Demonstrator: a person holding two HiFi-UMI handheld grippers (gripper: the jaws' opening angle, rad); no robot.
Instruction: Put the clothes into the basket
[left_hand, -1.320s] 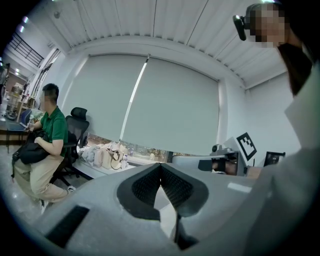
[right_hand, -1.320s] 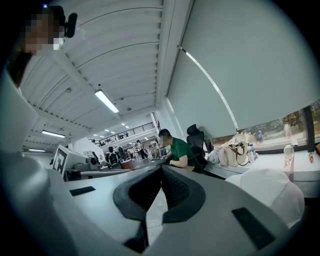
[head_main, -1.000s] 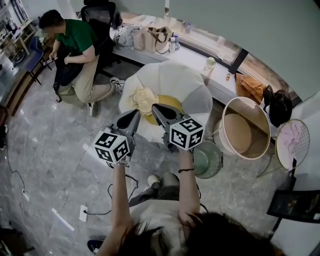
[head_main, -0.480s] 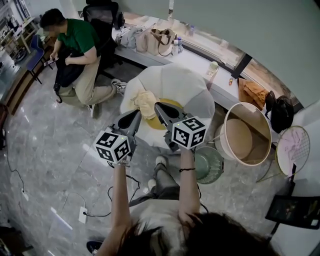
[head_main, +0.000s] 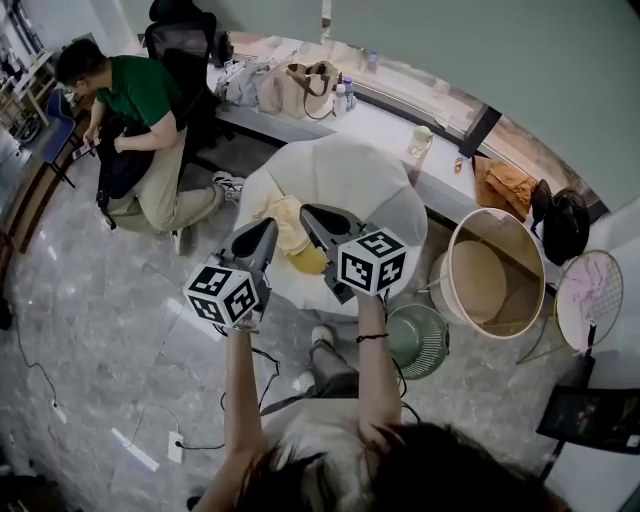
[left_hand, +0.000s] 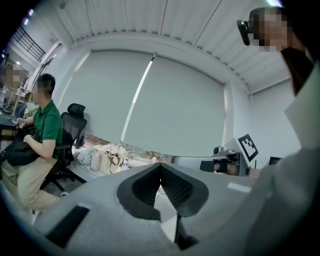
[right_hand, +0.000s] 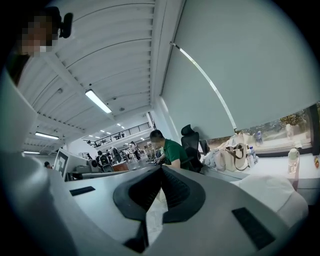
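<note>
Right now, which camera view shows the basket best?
The head view: the basket stands at the right beside the counter, with its open mouth and its inside in plain sight. The left gripper view and the right gripper view show nothing of it.

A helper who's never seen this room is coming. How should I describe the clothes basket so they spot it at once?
Follow the long white counter to its right end. On the floor just in front of that end stands the basket, a big round tub with a pale rim and a tan inside. It is far wider than the green wire item beside it.
</note>
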